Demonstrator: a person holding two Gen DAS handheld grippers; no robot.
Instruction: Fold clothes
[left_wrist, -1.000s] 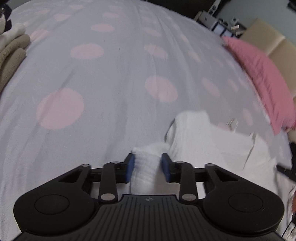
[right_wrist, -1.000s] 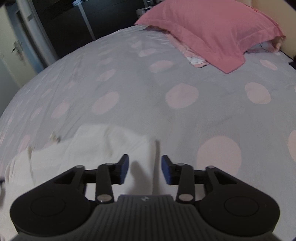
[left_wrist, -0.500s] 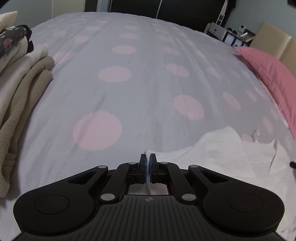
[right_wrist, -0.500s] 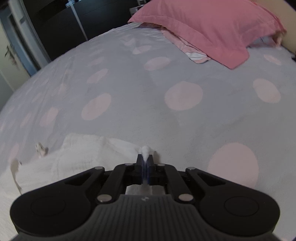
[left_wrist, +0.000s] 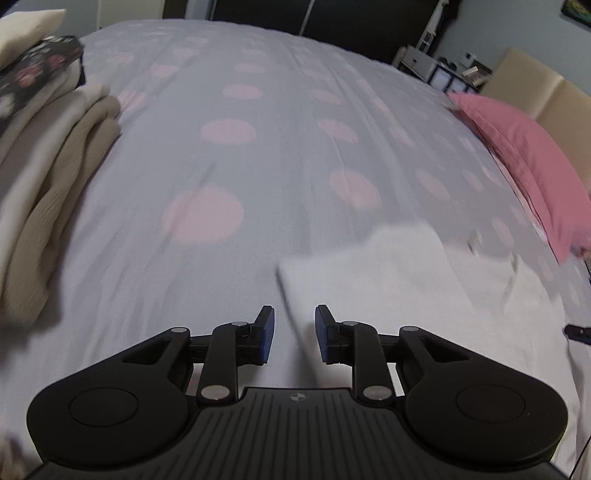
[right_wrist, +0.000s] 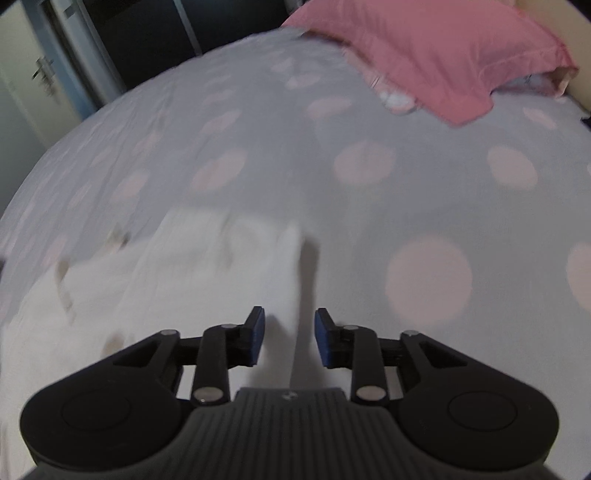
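Observation:
A white garment (left_wrist: 413, 280) lies flat on the grey bedspread with pink dots (left_wrist: 258, 155). Its left edge runs between the fingers of my left gripper (left_wrist: 294, 334), which is open and holds nothing. In the right wrist view the same garment (right_wrist: 177, 277) lies left of centre. Its right edge runs between the fingers of my right gripper (right_wrist: 288, 336), which is also open and empty. Both views are blurred by motion.
A stack of folded beige and cream clothes (left_wrist: 48, 177) with a dark floral item on top sits at the left. A pink pillow (left_wrist: 528, 162) lies at the right, also in the right wrist view (right_wrist: 436, 51). Dark furniture stands beyond the bed.
Half a second ago both grippers were shut on the garment's edges. Both have now opened and let go, and the garment lies flat on the bed.

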